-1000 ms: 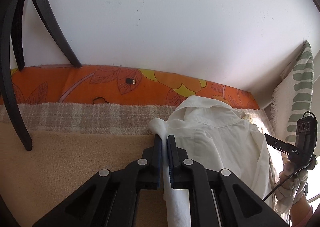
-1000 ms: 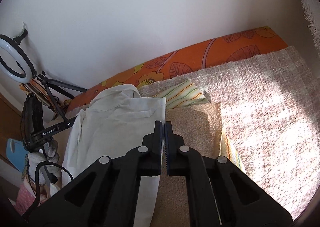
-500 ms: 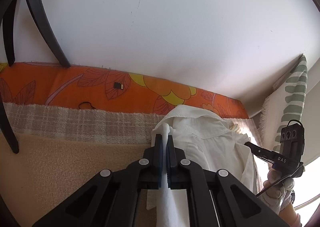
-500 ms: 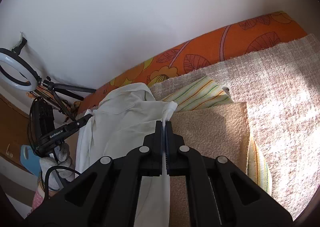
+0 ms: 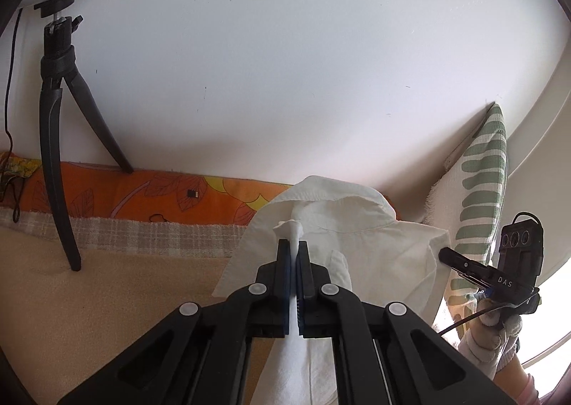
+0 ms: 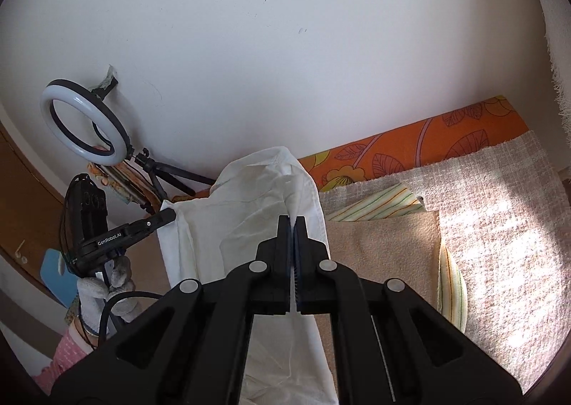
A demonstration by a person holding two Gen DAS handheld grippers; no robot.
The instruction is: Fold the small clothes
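Observation:
A small white collared shirt [image 5: 360, 237] hangs lifted between my two grippers, collar upward, above the beige towel [image 5: 125, 294]. My left gripper [image 5: 293, 244] is shut on a bunched edge of the shirt, which pokes out past the fingertips. In the right wrist view the same white shirt [image 6: 249, 223] hangs to the left of centre, and my right gripper [image 6: 292, 221] is shut on its right edge. Each view shows the other gripper pinching the shirt's far side: the right gripper [image 5: 446, 255] and the left gripper [image 6: 169, 216], both held by gloved hands.
A beige towel [image 6: 385, 248] lies over a checked blanket [image 6: 499, 212] and an orange floral sheet [image 6: 410, 151] along the white wall. A striped cloth [image 6: 378, 203] peeks out under the towel. A black tripod [image 5: 57, 141] stands left; a ring light [image 6: 84, 123] and a green-patterned towel [image 5: 481, 191] flank the scene.
Both grippers closed fully on the shirt's edges and rose, lifting the shirt off the towel. The shirt now hangs between them, with more of the wall in view.

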